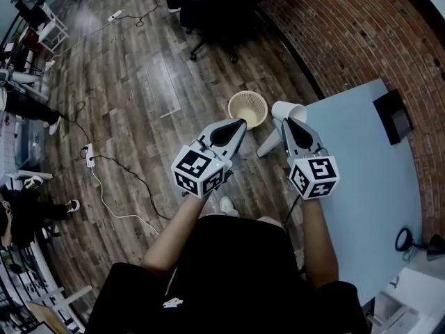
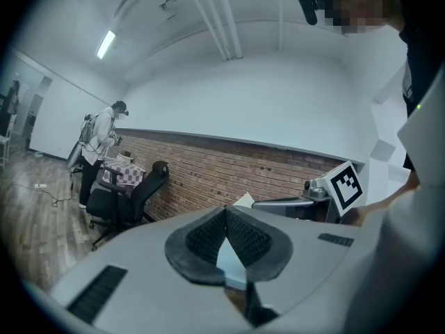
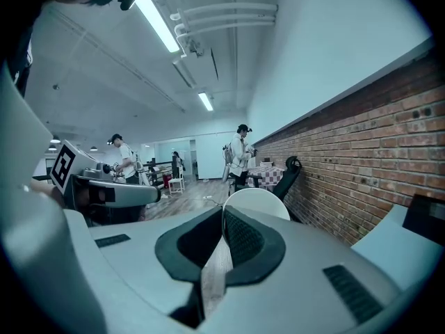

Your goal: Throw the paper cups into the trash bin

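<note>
Holding one paper cup by its thin wall in the right tongs, clamped on the paper. Cup roughly sideways and aloft, just beside the trash bin, between the bin and the corner of the tabletop. Left tongs pressed together on nothing, tip hanging near the bin's near rim.

Hazards, as judged:

- Releasing too soon: cup to the right of the bin's mouth, not over it; likely a drop onto the wooden floor and a roll away.
- Slipping: a narrow bite on a single paper wall; possible twist or fall during any quick swing.
- Crushing: pads closed on soft paper; possible clinging of a creased wall to one pad on opening, spoiling the line of fall.
- Knocking the bin: a light-looking basket standing loose on the floor with the left tongs close to its rim; possible tipping or shoving aside by a careless sweep.
- Glancing off the rim: cup sideways, not mouth-down; possible bounce out from an off-centre drop.
- Striking the tabletop edge: right tongs close to that corner; possible jolt loosening the grip.
</note>
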The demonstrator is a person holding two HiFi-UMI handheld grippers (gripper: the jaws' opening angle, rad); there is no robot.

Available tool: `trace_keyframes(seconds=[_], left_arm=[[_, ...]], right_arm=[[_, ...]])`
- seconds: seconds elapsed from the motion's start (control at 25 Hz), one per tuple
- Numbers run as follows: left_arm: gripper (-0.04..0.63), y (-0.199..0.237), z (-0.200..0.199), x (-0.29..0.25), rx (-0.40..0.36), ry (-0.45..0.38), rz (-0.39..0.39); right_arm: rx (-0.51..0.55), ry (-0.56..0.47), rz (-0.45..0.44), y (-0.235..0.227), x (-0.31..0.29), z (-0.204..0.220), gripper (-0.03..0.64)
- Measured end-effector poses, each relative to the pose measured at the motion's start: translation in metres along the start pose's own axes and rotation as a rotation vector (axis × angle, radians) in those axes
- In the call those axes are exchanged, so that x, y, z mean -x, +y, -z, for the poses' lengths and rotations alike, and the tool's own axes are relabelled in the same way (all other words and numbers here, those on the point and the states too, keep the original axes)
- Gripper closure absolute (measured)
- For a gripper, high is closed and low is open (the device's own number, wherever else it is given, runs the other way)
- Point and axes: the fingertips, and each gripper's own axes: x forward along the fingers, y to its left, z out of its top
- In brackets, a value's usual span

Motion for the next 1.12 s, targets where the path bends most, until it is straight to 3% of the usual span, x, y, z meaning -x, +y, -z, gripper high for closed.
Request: trace_keyframes(seconds=[0.56, 1.12], left_arm=[[0.592, 0.040, 0.001, 0.031, 0.025, -0.015, -0.031], [0.592, 0.077, -0.005, 0.018, 0.027, -0.022, -0.068]], right_arm=[[0.019, -0.002, -0.026, 0.035, -0.030, -0.008, 0.603], [0.033, 0.001, -0.069, 0.028, -0.069, -0.018, 0.603]])
